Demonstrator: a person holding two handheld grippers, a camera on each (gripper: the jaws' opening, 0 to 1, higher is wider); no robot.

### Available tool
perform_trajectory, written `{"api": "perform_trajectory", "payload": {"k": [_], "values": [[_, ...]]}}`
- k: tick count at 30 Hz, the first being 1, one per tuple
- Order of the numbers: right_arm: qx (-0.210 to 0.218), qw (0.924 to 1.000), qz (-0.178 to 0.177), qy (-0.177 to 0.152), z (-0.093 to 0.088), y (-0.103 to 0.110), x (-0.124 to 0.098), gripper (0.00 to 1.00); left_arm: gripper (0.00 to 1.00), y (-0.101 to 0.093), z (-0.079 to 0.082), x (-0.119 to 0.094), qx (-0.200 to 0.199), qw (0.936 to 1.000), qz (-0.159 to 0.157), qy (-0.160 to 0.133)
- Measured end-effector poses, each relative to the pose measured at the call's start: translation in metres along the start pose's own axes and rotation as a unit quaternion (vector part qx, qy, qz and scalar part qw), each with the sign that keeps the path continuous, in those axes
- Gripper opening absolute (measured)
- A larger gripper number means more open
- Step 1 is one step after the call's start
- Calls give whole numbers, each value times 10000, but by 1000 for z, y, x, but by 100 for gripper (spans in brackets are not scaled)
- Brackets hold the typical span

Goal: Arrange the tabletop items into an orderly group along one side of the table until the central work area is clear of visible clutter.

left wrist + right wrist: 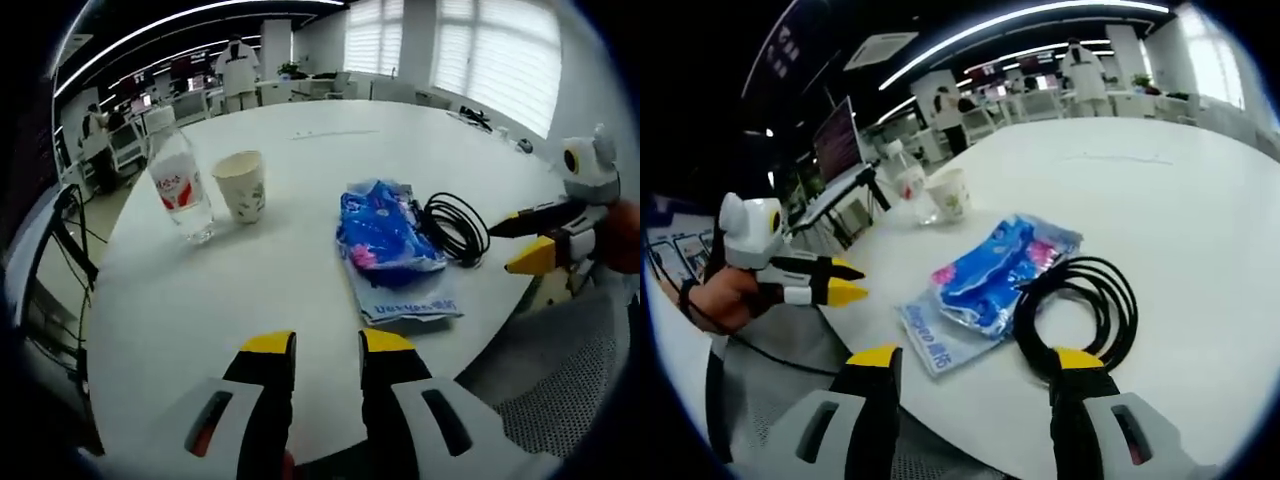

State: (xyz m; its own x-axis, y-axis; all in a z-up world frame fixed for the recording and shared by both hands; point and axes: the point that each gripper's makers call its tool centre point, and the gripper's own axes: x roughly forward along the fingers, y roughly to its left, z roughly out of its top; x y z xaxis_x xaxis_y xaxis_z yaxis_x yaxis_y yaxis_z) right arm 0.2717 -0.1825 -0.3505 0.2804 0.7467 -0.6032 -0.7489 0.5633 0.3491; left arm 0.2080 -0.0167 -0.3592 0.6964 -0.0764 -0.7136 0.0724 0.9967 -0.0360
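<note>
Your right gripper (975, 360) gapes wide before the coiled black cable (1080, 305) and blue plastic packet (990, 275); left gripper (328, 345) stands open, nothing held.

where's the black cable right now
The coiled black cable lies on the white table touching the blue packet, just ahead of the right claw.

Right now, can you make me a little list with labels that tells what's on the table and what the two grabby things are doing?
table: white and round
water bottle: upright, red label
paper cup: upright, right beside the bottle
blue packet: lying flat near the table edge
black cable: coiled, beside the packet
left hand-held gripper: open, holding nothing, over the table
right hand-held gripper: open, holding nothing, jaws either side of the cable coil
</note>
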Motion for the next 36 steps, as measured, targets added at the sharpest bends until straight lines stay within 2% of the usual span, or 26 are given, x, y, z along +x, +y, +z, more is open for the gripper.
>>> {"api": "perform_trajectory", "payload": {"k": [3,21,27,36], "values": [[6,10000,-5,11,-2,0,0,59,23,-10,3,-2,-29,10000,-88,-35],[317,9989,-329,-85,-11,-22,-16,55,23,-29,5,8,-201,9987,-476,-27],[525,9971,-527,-157,-6,-40,-17,51,23,-37,4,11,-219,9981,-584,-3],[528,9948,-867,-66,4,-72,-12,46,23,-40,4,10,-312,9974,-655,-32]]}}
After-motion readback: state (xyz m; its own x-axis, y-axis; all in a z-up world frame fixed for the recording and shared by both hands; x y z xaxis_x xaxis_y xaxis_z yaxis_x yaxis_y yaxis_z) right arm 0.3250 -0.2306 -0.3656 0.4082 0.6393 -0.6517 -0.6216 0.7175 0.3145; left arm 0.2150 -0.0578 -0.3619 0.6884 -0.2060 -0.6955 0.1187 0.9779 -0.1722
